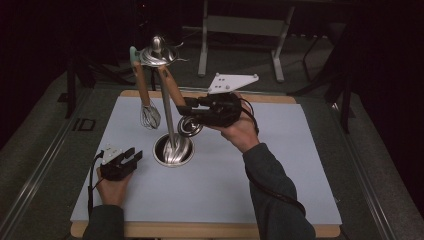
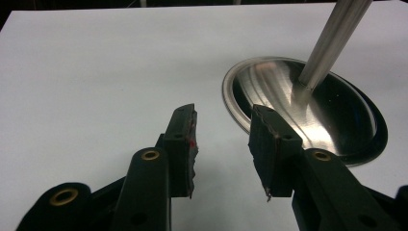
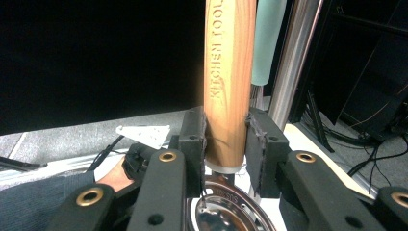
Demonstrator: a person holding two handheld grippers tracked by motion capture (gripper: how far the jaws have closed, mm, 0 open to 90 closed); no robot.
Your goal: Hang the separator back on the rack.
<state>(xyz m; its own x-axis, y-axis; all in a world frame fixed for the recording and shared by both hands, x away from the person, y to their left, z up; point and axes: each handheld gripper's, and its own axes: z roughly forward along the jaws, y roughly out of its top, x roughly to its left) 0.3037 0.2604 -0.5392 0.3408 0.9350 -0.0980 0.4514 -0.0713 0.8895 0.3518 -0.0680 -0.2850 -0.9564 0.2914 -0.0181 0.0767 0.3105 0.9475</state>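
Wooden-handled ladle (image 1: 176,97) sits clamped between the right gripper's (image 1: 186,111) jaws, its top seemingly hooked on the steel stand (image 1: 168,107) beside a whisk (image 1: 149,116), while the left gripper (image 1: 134,156) rests empty, jaws apart, near the stand's base.

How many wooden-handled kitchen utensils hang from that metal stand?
2 at least. The whisk hangs at the stand's left; the strainer hangs right, its handle clamped in the right tool. Others may hide behind.

light: dim room, dark surround, pale table mat (image 1: 250,190) evenly lit | glare: bright streaks on steel stand base (image 2: 308,110) | focus: near jaws soft, wooden handle (image 3: 230,72) warmly lit, sharp
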